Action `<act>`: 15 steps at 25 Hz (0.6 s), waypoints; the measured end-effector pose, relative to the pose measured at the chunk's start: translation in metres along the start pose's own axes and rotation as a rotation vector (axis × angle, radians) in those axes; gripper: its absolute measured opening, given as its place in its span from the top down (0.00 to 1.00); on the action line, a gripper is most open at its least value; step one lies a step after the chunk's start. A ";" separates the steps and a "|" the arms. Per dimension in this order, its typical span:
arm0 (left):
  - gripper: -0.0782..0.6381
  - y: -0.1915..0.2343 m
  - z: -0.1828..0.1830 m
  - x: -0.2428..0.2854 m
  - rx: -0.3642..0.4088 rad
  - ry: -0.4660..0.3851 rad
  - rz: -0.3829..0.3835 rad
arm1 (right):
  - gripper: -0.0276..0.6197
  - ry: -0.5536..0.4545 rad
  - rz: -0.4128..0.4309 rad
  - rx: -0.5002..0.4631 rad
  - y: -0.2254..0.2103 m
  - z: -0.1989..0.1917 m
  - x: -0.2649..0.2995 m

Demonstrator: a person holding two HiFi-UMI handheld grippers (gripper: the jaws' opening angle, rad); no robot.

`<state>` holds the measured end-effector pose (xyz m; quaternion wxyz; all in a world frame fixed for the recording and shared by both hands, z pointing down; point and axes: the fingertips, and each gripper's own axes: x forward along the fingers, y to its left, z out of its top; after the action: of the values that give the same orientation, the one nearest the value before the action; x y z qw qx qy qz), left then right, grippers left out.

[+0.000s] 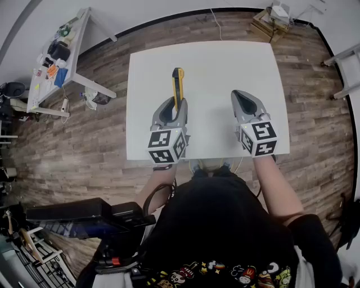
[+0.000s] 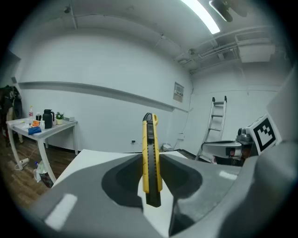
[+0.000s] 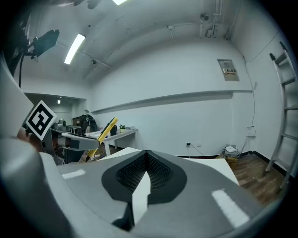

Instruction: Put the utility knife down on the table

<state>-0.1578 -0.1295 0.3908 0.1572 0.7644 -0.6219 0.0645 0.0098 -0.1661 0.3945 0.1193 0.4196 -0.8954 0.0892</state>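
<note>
A yellow and black utility knife is clamped in my left gripper over the white table. In the left gripper view the knife stands on edge between the jaws, its tip pointing away from me. My right gripper hovers over the table's front right part, shut with nothing in it; its jaws meet at the tips. From the right gripper view the knife shows at the left, sticking out of the left gripper.
A side table with bottles and small items stands at the far left on the wooden floor. A ladder leans by the wall. A box sits on the floor beyond the table's far right corner.
</note>
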 end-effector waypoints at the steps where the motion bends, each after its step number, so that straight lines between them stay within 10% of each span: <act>1: 0.72 -0.001 0.000 -0.001 0.001 0.001 0.003 | 0.92 -0.001 0.002 -0.001 -0.001 0.000 -0.002; 15: 0.72 -0.018 -0.007 -0.007 0.005 0.020 0.008 | 0.92 -0.044 0.015 0.019 -0.001 0.006 -0.013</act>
<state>-0.1408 -0.1175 0.3924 0.1615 0.7616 -0.6231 0.0743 0.0180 -0.1587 0.3853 0.0948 0.4159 -0.9001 0.0894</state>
